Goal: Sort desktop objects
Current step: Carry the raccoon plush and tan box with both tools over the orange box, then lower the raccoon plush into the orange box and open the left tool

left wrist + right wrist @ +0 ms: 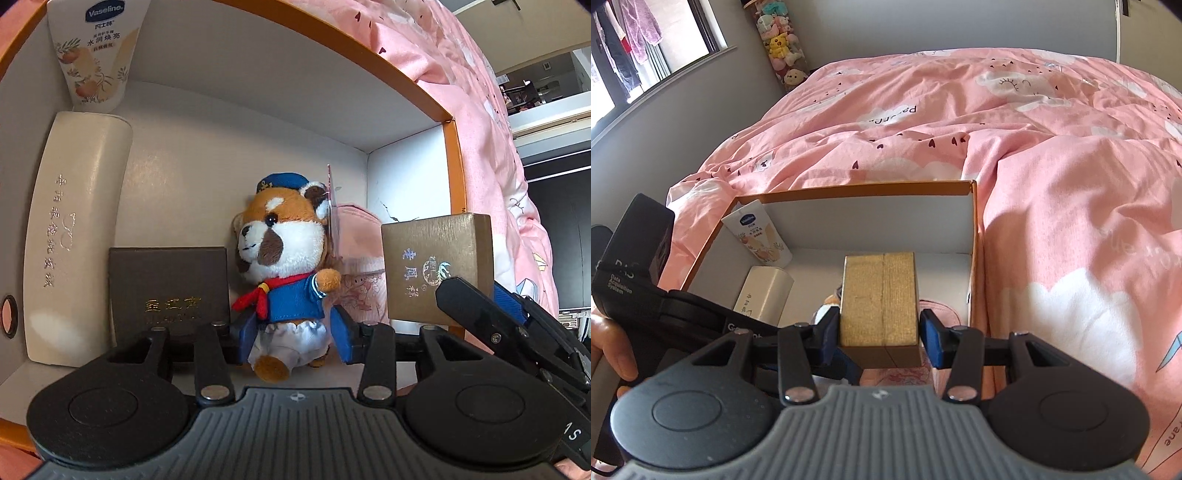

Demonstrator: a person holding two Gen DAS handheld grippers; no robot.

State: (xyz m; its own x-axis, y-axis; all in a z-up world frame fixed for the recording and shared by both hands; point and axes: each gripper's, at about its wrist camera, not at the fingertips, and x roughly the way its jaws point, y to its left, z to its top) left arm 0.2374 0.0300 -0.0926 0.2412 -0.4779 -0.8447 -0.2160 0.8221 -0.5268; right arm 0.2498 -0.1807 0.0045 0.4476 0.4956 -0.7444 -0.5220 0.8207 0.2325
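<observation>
Closed on the skirt and waist of a plush red panda (284,273), the left gripper (291,332), blue pads pressed against both sides of the toy. Upright, in a blue sailor jacket, red neckerchief and blue cap, facing the left wall of the orange-rimmed cardboard box (448,155), feet just above or on the white floor; contact there hard to tell. Just left of the toy, near the front edge of the box, a dark brown gift box (168,291) with gold lettering. Behind the toy toward the right wall, a pink pouch (356,258), partly hidden.

Clamped on a gold gift box (881,299), the right gripper (881,332), one blue pad on each long side, held over the right half of the cardboard box, above the pink pouch. Same gold box in the left wrist view at the right wall, printed face toward the camera.

Along the left wall, a cream glasses case (74,236) lying lengthwise. Beyond it, in the far left corner, a Vaseline tube (98,55) leaning against the wall, cap end down. All around the cardboard box, a pink cloud-print duvet (1034,147).
</observation>
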